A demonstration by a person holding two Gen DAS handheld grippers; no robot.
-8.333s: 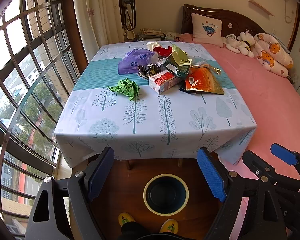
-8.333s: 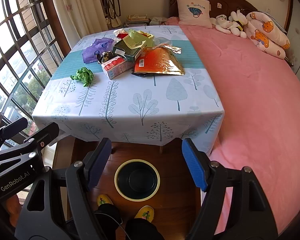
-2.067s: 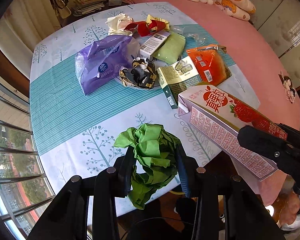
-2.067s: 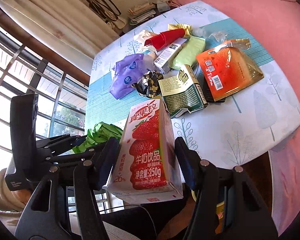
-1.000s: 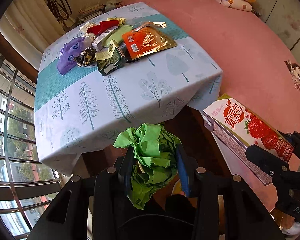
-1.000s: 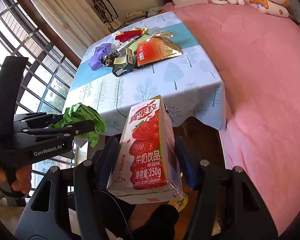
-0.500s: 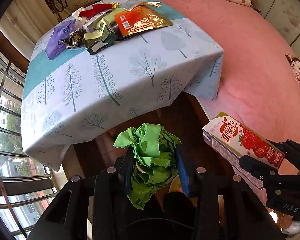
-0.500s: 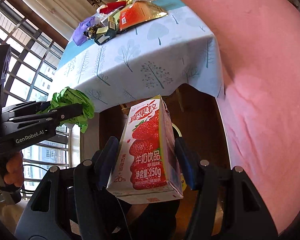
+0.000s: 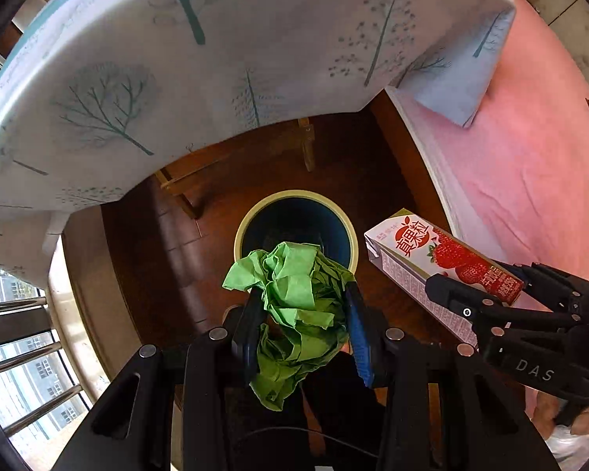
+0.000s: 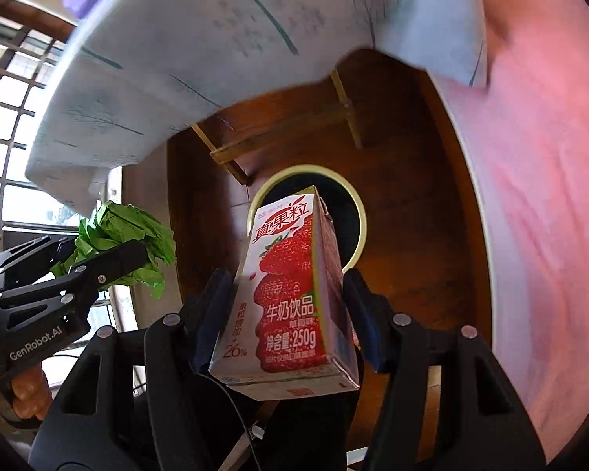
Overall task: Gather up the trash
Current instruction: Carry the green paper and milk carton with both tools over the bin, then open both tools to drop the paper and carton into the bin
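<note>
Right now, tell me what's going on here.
A person is clearing trash with two handheld grippers. The left gripper is clamped on a crumpled green wrapper, the right gripper on a strawberry milk carton. Both are held above the round bin on the wooden floor beside the table; nothing has been dropped yet.

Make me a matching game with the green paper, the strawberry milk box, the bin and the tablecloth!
Things:
1. crumpled green paper
2. strawberry milk carton
3. bin
4. tablecloth

Matches:
A. on the floor below both grippers
B. clamped in the right gripper
C. pale with tree prints
D. clamped in the left gripper

Pairs: 1-D, 2-B, 3-A, 4-C
</note>
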